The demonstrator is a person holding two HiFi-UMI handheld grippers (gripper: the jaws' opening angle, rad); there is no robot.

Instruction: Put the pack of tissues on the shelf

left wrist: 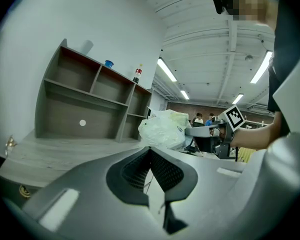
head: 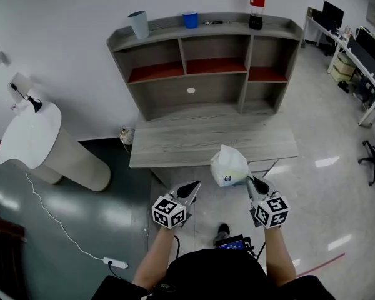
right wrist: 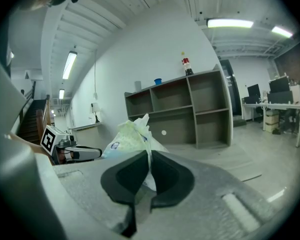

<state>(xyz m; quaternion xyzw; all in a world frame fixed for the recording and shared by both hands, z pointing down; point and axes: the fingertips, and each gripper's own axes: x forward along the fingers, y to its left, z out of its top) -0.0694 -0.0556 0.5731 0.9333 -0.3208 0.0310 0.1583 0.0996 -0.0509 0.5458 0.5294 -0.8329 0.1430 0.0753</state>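
The pack of tissues (head: 228,166), white-green in thin plastic, hangs in the air just in front of the desk's near edge. My right gripper (head: 250,181) is shut on the pack's plastic edge; in the right gripper view the wrap (right wrist: 130,136) rises straight from the closed jaws (right wrist: 149,154). My left gripper (head: 194,186) is beside the pack on its left, apart from it, shut with nothing in it (left wrist: 150,150). In the left gripper view the pack (left wrist: 162,128) shows ahead to the right. The grey shelf unit (head: 206,67) stands on the far side of the desk.
A wooden desk top (head: 206,139) lies between me and the shelf unit. On the shelf's top stand a grey cup (head: 139,24), a blue cup (head: 190,19) and a cola bottle (head: 256,5). A white round stand (head: 31,136) is at the left, office desks (head: 356,49) at the right.
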